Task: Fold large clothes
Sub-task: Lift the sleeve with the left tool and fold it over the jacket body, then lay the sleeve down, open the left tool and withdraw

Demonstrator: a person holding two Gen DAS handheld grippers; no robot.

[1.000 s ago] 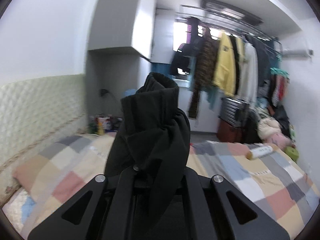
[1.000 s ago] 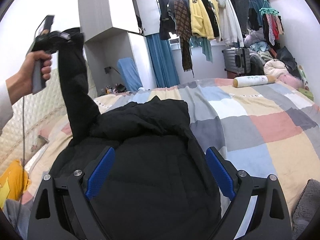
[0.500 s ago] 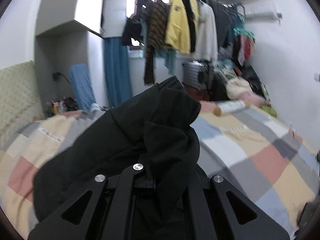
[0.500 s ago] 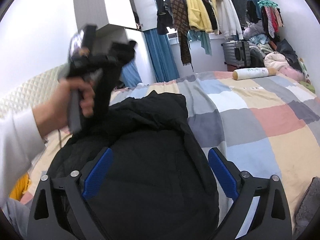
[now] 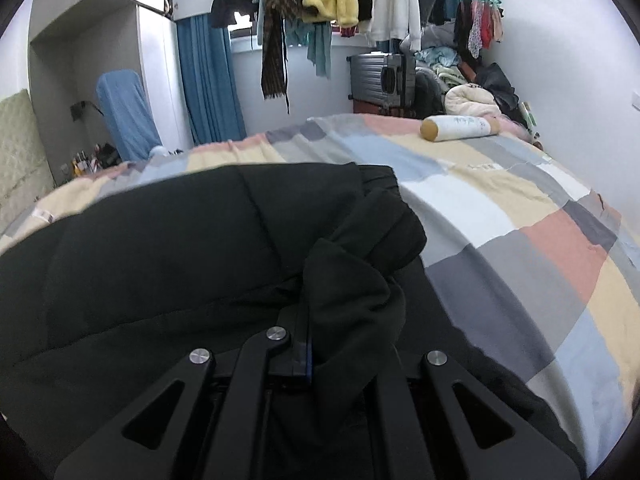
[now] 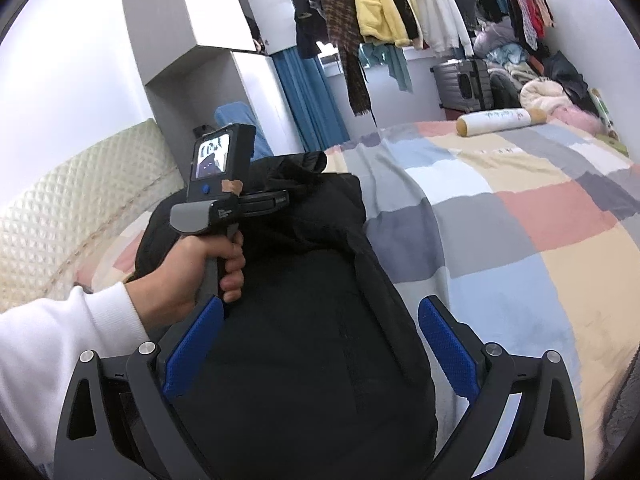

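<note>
A large black padded jacket (image 6: pixel 304 320) lies on the checked bedspread (image 6: pixel 520 248). My left gripper (image 5: pixel 316 344) is shut on the jacket's black sleeve (image 5: pixel 360 264), holding its cuff low over the jacket body (image 5: pixel 160 248). In the right wrist view the left gripper (image 6: pixel 280 200) is seen from behind in a hand, above the jacket's far part. My right gripper (image 6: pixel 320 348) is open and empty, its blue pads (image 6: pixel 448 348) spread above the near part of the jacket.
A cream bolster pillow (image 5: pixel 460 128) lies at the bed's far edge. A quilted headboard (image 6: pixel 80 200) runs on the left. A rail of hung clothes (image 5: pixel 340 0), a grey suitcase (image 5: pixel 380 80) and piled clothes stand beyond the bed.
My left gripper swung the sleeve from high on the left down and across onto the jacket body. My right gripper stayed open above the jacket.
</note>
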